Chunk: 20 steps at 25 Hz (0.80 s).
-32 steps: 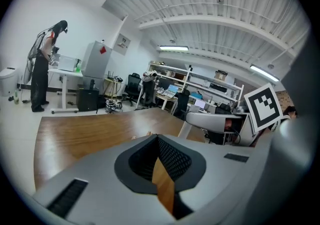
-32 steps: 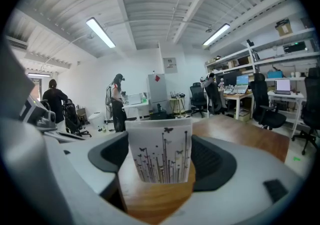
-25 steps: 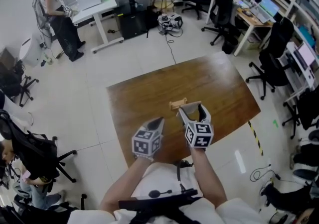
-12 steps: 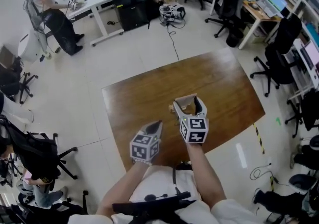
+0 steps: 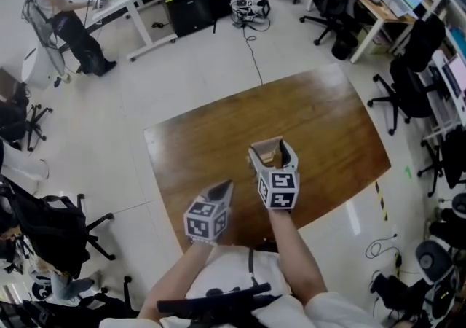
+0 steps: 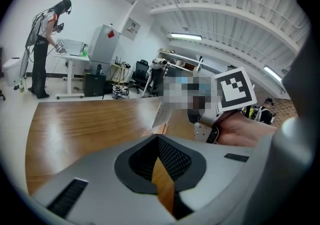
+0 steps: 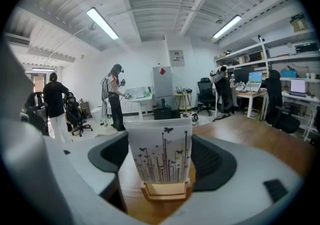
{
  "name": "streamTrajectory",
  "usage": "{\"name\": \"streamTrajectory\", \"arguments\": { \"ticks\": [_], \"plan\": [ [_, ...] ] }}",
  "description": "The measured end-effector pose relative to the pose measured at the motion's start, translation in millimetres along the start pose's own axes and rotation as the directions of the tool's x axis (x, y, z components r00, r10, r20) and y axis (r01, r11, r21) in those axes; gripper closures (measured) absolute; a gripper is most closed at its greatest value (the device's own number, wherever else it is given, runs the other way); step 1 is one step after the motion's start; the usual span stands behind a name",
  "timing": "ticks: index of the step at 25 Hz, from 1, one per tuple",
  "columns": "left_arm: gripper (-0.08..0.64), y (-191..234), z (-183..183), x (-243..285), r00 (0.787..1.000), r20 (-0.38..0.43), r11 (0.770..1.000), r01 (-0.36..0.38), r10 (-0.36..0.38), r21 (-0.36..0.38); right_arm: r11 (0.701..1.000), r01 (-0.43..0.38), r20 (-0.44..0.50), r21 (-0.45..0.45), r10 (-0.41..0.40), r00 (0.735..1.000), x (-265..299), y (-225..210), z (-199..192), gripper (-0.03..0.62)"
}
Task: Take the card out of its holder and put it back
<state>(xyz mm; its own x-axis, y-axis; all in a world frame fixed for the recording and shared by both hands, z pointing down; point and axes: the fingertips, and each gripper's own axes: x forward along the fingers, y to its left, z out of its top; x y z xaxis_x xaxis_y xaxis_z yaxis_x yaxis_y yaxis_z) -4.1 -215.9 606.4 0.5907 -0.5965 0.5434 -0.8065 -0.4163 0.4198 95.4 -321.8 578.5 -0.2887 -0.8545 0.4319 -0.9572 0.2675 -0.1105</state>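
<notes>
A small wooden holder [image 5: 270,154] stands on the brown table [image 5: 196,144]. In the right gripper view a white card [image 7: 160,151] printed with stems and butterflies stands upright in the holder [image 7: 165,190]. My right gripper [image 5: 269,148] [image 7: 162,161] is open, one jaw on each side of the card, the pads close to its edges without gripping it. My left gripper [image 5: 224,188] [image 6: 157,139] hovers over the table's near part, left of and behind the right one. It is shut and holds nothing. The left gripper view shows the card [image 6: 162,111] edge-on beside the right hand.
Office chairs [image 5: 411,79] and desks line the right side. A person [image 5: 62,20] stands at a white desk at the far left. A black cabinet [image 5: 193,9] and cables lie on the floor beyond the table. The table's near edge is just ahead of my body.
My right gripper has come forward and down, so the card holder, earlier ahead and left of its jaws, now stands between them. The left gripper has sunk a little.
</notes>
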Motion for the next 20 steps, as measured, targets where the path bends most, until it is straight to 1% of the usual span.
{"name": "streamTrajectory", "arguments": {
  "ticks": [8,20],
  "plan": [
    [0.569,0.6,-0.6,5.7,1.000,-0.011,1.000,0.008,-0.008,-0.005,1.000,0.010,-0.017,0.005,-0.010,1.000,3.4,-4.7,-7.1,0.178],
    [0.569,3.4,-1.5,4.2,1.000,-0.017,1.000,0.003,-0.003,-0.017,1.000,0.015,-0.018,0.012,-0.015,1.000,5.4,-4.8,-6.6,0.178]
  ]
}}
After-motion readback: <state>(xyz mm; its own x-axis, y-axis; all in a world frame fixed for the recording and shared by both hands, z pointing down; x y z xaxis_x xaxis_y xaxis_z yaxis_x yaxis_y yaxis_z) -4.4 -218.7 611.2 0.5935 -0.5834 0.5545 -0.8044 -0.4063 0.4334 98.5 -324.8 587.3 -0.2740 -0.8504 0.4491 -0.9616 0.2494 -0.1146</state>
